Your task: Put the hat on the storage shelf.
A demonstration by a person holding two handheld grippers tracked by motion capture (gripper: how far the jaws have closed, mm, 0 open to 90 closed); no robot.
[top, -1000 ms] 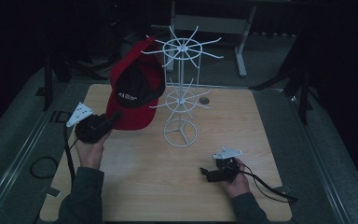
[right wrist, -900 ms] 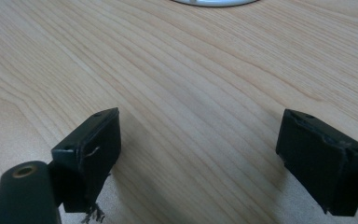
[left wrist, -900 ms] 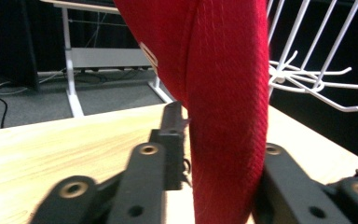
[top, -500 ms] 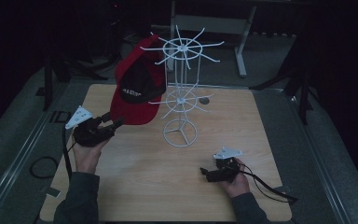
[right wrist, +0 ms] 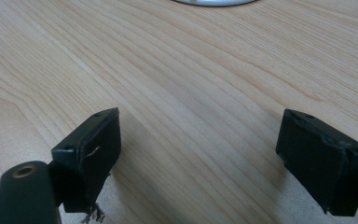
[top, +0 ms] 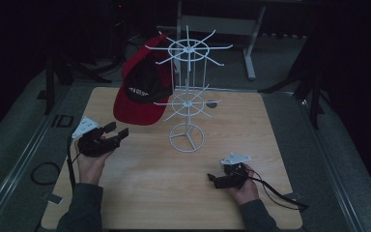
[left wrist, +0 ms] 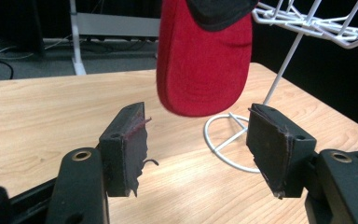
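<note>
A red cap (top: pixel 142 92) with a black underside hangs from the left side of a white wire rack (top: pixel 187 48) at the table's middle back. My left gripper (top: pixel 117 132) is held open just left of and below the cap's brim, apart from it. In the left gripper view the cap (left wrist: pixel 205 60) hangs ahead of the open left gripper (left wrist: pixel 198 140), above the rack's base ring (left wrist: pixel 223 140). My right gripper (top: pixel 211 180) rests low at the front right, open over bare wood (right wrist: pixel 205 154), nothing between its fingers.
The wooden table (top: pixel 140 193) ends in grey floor on both sides. A small grey disc (top: pixel 212 103) sits at a lower rack arm's tip. A cable loop (top: pixel 43 172) lies on the floor at the left. A metal frame (top: pixel 212 24) stands behind the table.
My left gripper has drawn back from the cap's brim toward the near left with its jaws open. The cap stays hanging on the rack. The right gripper has not moved.
</note>
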